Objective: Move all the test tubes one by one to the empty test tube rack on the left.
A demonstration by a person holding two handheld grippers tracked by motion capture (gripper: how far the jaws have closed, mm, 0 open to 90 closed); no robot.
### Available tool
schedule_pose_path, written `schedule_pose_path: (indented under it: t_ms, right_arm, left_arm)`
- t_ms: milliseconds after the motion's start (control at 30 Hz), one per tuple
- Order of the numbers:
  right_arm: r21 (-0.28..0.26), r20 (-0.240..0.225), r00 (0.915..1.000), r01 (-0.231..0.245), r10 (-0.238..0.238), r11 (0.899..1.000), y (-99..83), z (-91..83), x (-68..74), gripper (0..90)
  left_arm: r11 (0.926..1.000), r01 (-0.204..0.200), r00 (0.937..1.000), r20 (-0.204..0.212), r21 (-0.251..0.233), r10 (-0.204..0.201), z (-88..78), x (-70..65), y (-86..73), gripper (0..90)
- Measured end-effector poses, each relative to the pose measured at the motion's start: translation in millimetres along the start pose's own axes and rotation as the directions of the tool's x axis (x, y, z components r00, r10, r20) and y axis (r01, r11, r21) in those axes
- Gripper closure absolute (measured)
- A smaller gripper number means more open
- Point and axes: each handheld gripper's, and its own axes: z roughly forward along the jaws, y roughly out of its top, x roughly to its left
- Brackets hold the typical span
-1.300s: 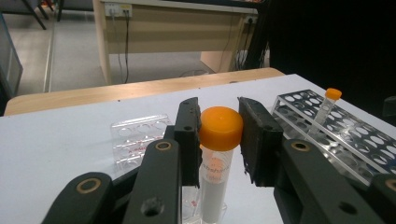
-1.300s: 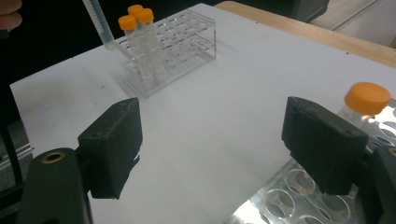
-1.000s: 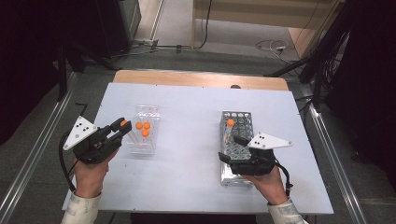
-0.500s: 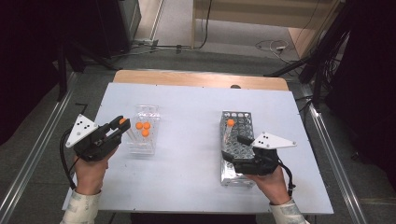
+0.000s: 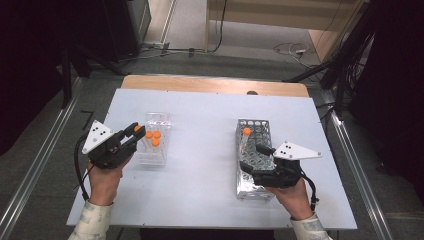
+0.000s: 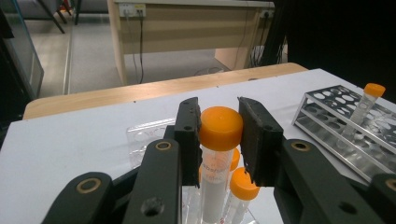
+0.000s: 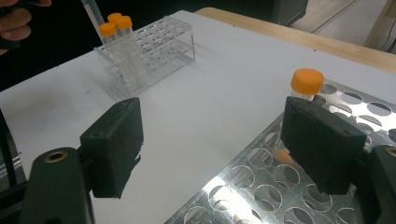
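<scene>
A see-through plastic rack [image 5: 153, 145] on the white table [image 5: 205, 125] holds tubes with orange caps, and the shiny metal rack [image 5: 254, 159], full of round holes, has one orange-capped tube [image 5: 244, 137] standing in it. The left gripper [image 6: 219, 135] has its black jaws on both sides of the round orange cap of a tube [image 6: 219, 140] over the clear rack, pinching it. The right gripper [image 5: 252, 157] sits over the metal rack with its jaws spread wide, and since a second ago both have hardly moved.
</scene>
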Motion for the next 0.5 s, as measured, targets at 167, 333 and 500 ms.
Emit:
schedule_pose_path:
  t_ms: [167,333,500]
  right_arm:
    - [0.0,0.004,1.0,-0.002,0.002,1.0,-0.5,-1.4,-1.3,19.8]
    - [0.002,0.006,1.0,-0.007,0.007,1.0,-1.9,-0.4,-2.4,19.8]
    - [0.005,0.01,0.9999,-0.01,0.01,1.0,-2.9,-0.1,-2.9,19.7]
  left_arm:
    - [0.9997,-0.015,0.9999,-0.008,0.022,0.015,5.9,-2.2,-6.7,70.0]
    - [0.9976,-0.039,0.9989,-0.023,0.058,0.041,10.9,-5.7,-17.0,70.0]
    - [0.9939,-0.066,0.9965,-0.045,0.088,0.07,13.7,-10.4,-26.3,69.9]
